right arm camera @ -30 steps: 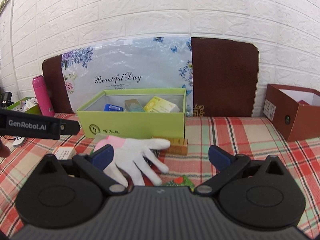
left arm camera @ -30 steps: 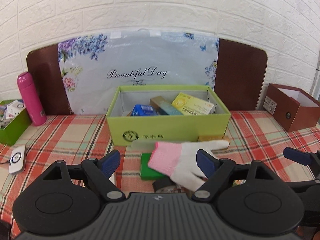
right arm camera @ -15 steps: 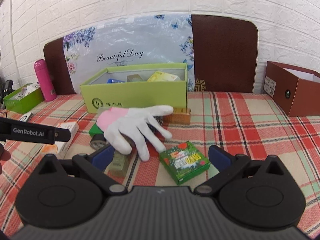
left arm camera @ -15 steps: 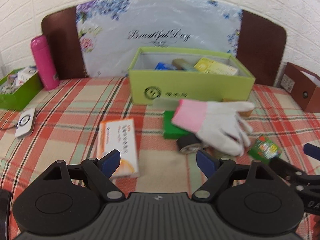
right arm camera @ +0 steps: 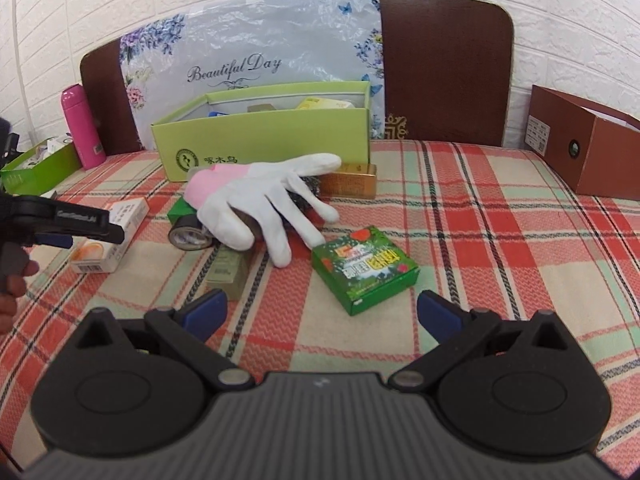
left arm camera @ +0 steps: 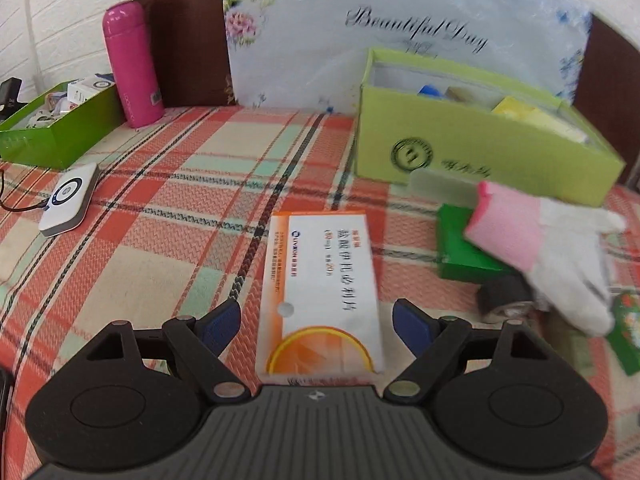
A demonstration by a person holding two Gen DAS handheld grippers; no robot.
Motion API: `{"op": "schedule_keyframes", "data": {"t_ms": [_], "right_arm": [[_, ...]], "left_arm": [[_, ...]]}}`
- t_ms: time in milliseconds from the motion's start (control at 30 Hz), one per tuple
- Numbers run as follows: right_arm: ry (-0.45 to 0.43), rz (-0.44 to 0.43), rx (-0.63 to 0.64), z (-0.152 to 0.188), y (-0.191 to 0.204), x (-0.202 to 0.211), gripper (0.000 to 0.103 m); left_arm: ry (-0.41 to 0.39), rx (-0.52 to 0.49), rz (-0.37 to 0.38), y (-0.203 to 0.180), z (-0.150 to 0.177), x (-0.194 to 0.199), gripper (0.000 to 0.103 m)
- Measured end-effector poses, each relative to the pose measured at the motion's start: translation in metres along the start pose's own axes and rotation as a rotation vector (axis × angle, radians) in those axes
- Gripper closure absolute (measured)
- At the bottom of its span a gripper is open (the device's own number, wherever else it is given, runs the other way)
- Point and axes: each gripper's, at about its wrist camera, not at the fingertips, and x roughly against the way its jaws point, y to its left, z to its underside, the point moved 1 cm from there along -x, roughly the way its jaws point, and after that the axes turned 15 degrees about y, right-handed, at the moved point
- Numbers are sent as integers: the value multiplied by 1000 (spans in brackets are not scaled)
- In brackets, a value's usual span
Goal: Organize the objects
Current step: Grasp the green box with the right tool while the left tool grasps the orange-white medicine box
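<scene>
White-and-orange flat cardboard medicine box [left arm camera: 320, 292]: lying flat on the plaid tablecloth [left arm camera: 160, 220], out in front of the lime-green open cardboard box [left arm camera: 472, 152], presumably waiting to join the packets inside. Left gripper [left arm camera: 316, 320] spread wide, straddling its near end without touching, lined up to pinch the long sides. Right gripper [right arm camera: 322, 310] likewise agape, empty, just short of a small green printed carton [right arm camera: 366, 270] beside the white-and-pink fabric glove [right arm camera: 264, 200].

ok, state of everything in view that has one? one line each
left gripper: open, astride the orange-and-white medicine box, not gripping
right gripper: open, empty
light green box: lidless, packets inside
brown box: lidless
white glove: draped over clutter
tape roll: on its side
pink bottle: upright, capped
</scene>
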Motion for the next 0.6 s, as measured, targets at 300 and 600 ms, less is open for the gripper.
{"op": "schedule_keyframes", "data": {"t_ms": [300, 600], "right_arm": [[-50, -20, 35, -27, -31, -35, 0], [85, -28, 35, -34, -28, -51, 34]], "left_arm": [[31, -157, 242, -8, 36, 18, 34], [37, -217, 201, -22, 45, 17, 34]]}}
